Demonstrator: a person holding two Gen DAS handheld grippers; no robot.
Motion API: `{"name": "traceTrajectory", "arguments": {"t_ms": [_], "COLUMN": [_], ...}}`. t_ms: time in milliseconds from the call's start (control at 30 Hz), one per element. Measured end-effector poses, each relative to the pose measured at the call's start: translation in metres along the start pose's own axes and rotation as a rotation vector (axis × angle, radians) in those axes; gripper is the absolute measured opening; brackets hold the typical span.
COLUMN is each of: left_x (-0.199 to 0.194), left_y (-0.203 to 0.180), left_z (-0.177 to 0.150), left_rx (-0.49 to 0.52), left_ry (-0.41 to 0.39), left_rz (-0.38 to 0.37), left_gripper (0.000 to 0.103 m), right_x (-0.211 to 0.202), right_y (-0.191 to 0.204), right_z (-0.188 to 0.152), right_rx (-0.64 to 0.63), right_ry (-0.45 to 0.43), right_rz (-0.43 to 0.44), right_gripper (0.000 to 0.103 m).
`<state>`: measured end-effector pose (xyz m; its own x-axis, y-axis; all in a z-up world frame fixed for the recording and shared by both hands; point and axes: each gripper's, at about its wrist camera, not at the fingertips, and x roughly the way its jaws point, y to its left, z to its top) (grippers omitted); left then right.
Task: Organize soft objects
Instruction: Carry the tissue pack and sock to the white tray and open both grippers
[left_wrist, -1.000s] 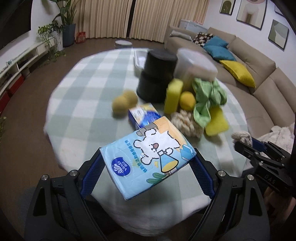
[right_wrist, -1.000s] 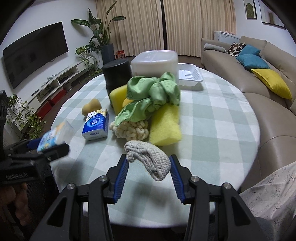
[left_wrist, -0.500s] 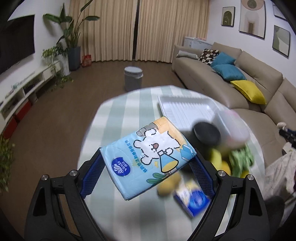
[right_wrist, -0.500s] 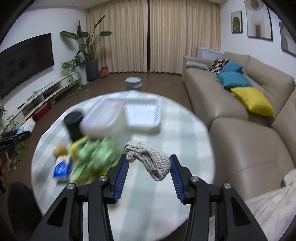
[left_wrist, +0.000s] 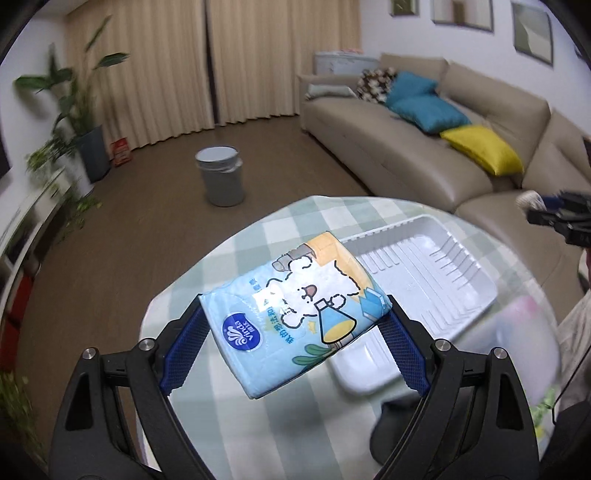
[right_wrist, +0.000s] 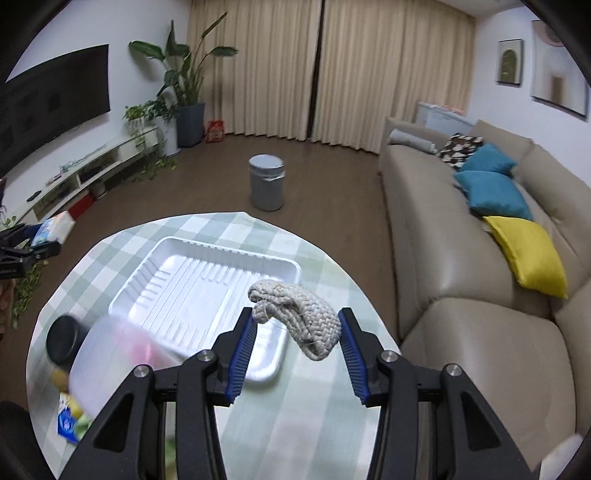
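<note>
Above the checked bench (right_wrist: 314, 413), the left tool (left_wrist: 295, 332) grips a tissue pack (left_wrist: 295, 314) and the right tool (right_wrist: 295, 332) a knitted cloth (right_wrist: 295, 314), both probably bound for the empty white tray (right_wrist: 207, 291) next.

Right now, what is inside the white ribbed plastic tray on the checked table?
The white ribbed plastic tray looks empty where visible. Its near corner is covered by a blurred translucent container and the right gripper.

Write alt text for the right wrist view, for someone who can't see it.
The right tongs hold a knitted grey cloth in the air above a white tray on a round checked table. At the left edge, the left tongs carry a tissue pack. Behind are a sofa, a grey bin and curtains.
</note>
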<state>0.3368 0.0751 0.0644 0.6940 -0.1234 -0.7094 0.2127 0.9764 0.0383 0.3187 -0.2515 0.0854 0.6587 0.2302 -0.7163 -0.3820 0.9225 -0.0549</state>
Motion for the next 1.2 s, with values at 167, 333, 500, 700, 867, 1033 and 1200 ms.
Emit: {"name": "traceTrajectory", "arguments": {"t_ms": [167,333,500,700,867,1033,1200], "left_x": [0.049,0.085,0.112,0.122,0.131,0.135,0.137], "left_y": [-0.026,-0.05,-0.058,-0.06,-0.067,-0.072,-0.072], "left_z": [0.017,0.01,-0.003,-0.012,-0.016,-0.018,-0.02], "left_rx": [0.094,0.176,0.218,0.229,0.243,0.263,0.241], "left_ry": [0.052,0.106,0.163,0.181,0.201,0.196,0.212], "left_rz": [-0.071,-0.074,-0.067,-0.068,-0.067,-0.048,-0.109], "left_gripper": [0.089,0.089,0.089,0.089,0.089,0.09,0.091], "right_x": [0.063,0.115,0.153,0.172,0.177,0.185,0.187], "right_y": [0.008,0.023,0.036,0.047,0.05,0.055,0.056], "right_z": [0.019,0.022,0.014,0.008,0.003,-0.004,-0.008], "right_rx": [-0.062,-0.135,-0.188,-0.237,-0.241,-0.247,-0.25], "right_ry": [0.078,0.141,0.203,0.231,0.241,0.25,0.245], "right_rz": [0.069,0.154,0.176,0.173,0.174,0.169,0.153], "right_gripper": [0.048,0.048,0.048,0.048,0.048,0.049,0.052]}}
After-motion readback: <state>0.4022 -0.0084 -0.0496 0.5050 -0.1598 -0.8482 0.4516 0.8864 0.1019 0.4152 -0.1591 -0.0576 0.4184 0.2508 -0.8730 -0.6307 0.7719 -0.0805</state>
